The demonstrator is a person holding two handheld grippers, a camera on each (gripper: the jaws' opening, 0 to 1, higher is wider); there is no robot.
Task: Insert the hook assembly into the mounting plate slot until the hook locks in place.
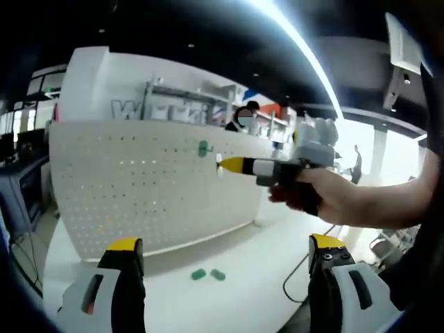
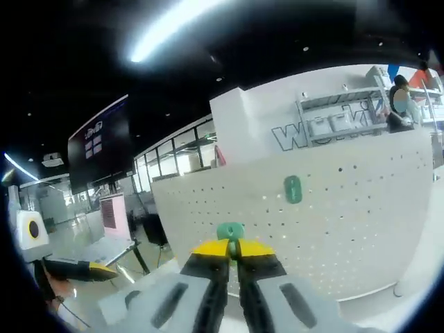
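A white pegboard mounting plate [image 1: 139, 187] stands upright on the white table [image 1: 243, 305]. One green hook [image 1: 204, 148] is seated on the plate near its top. Two more green hooks [image 1: 208, 275] lie on the table in front of it. My left gripper [image 1: 225, 253] is low over the table, jaws wide open and empty. A hand holds my right gripper [image 1: 223, 165] with its yellow tips close to the plate, just right of and below the mounted hook. In the right gripper view, that gripper [image 2: 234, 247] is shut on a green hook [image 2: 230, 230], facing the plate [image 2: 347, 222] and the mounted hook [image 2: 293, 189].
A dark cable [image 1: 298, 274] runs across the table at the right. Shelving [image 1: 187, 104] and a person [image 1: 243, 118] are behind the plate. Desks and a yellow-tipped tool [image 2: 76, 269] sit off to the left of the plate.
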